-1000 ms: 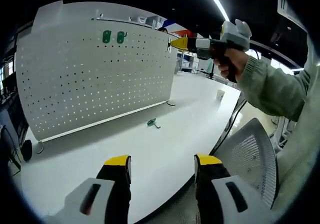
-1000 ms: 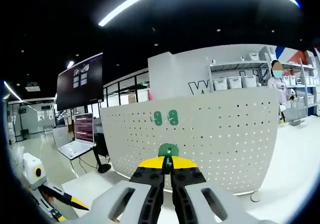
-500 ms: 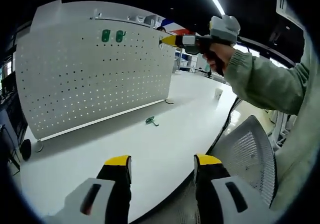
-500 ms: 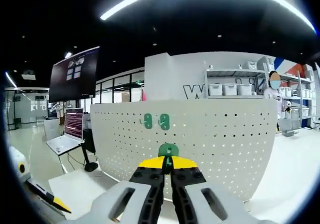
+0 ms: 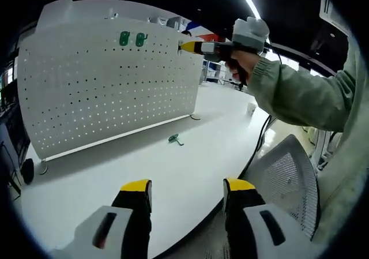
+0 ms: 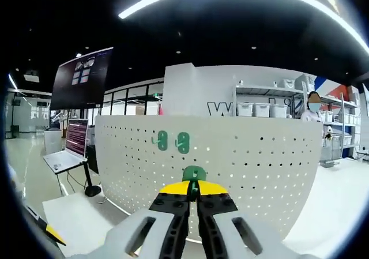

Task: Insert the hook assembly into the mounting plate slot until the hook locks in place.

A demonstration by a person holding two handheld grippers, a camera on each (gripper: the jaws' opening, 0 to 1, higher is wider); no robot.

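Observation:
A white pegboard (image 5: 109,80) stands upright on the white table (image 5: 173,172), with two green hooks (image 5: 132,38) hung near its top edge. A third green hook (image 5: 174,138) lies loose on the table in front of it. My right gripper (image 5: 183,46) is held high near the board's upper right part, shut on a green hook (image 6: 194,173). In the right gripper view the board (image 6: 242,166) faces me, the hung hooks (image 6: 173,142) up and to the left of my held one. My left gripper (image 5: 187,190) hangs open over the table's near edge.
A grey mesh chair (image 5: 288,178) stands beside the table at the right. A small white cup (image 5: 253,109) sits far down the table. A person's green sleeve (image 5: 305,97) crosses the right side. A laptop (image 6: 66,155) rests on a desk beyond the board.
My right gripper with its green hook has moved left and closer to the pegboard's top. The left gripper has stayed put.

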